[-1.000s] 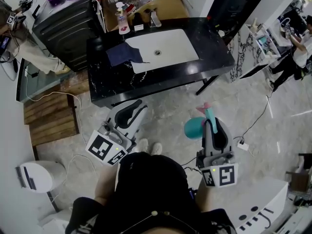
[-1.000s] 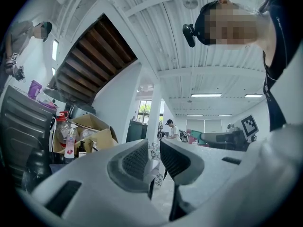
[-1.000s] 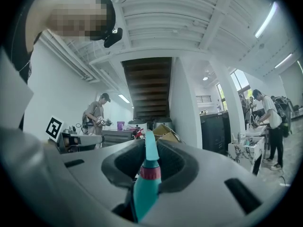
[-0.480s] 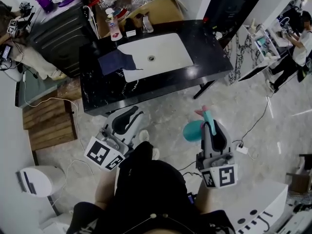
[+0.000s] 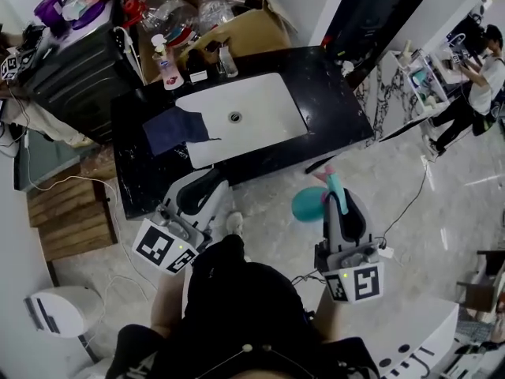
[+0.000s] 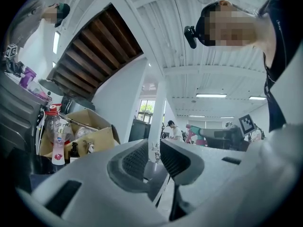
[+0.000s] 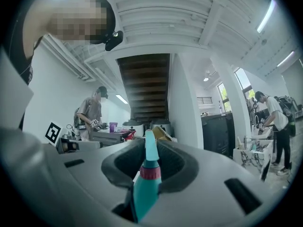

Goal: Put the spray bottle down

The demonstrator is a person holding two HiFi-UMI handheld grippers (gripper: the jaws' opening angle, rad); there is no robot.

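Observation:
A teal spray bottle (image 5: 309, 204) with a pink nozzle hangs over the floor, its neck between the fingers of my right gripper (image 5: 340, 202), which is shut on it. In the right gripper view the spray bottle (image 7: 144, 193) stands upright between the pads, and the right gripper (image 7: 149, 159) points level. My left gripper (image 5: 211, 181) sits just short of the black counter's (image 5: 335, 93) front edge. In the left gripper view my left gripper (image 6: 152, 157) shows a narrow gap between its pads with nothing in it.
The counter holds a white sink (image 5: 245, 125), a dark blue cloth (image 5: 173, 129) and a soap bottle (image 5: 167, 68). Behind it are a cardboard box (image 5: 256, 22) and a black case (image 5: 75, 54). A wooden pallet (image 5: 71, 212) and a white bin (image 5: 57, 313) lie left; a person (image 5: 481, 73) stands far right.
Both grippers have moved toward the counter, and the left one now reaches its front edge. The right gripper keeps its hold on the spray bottle.

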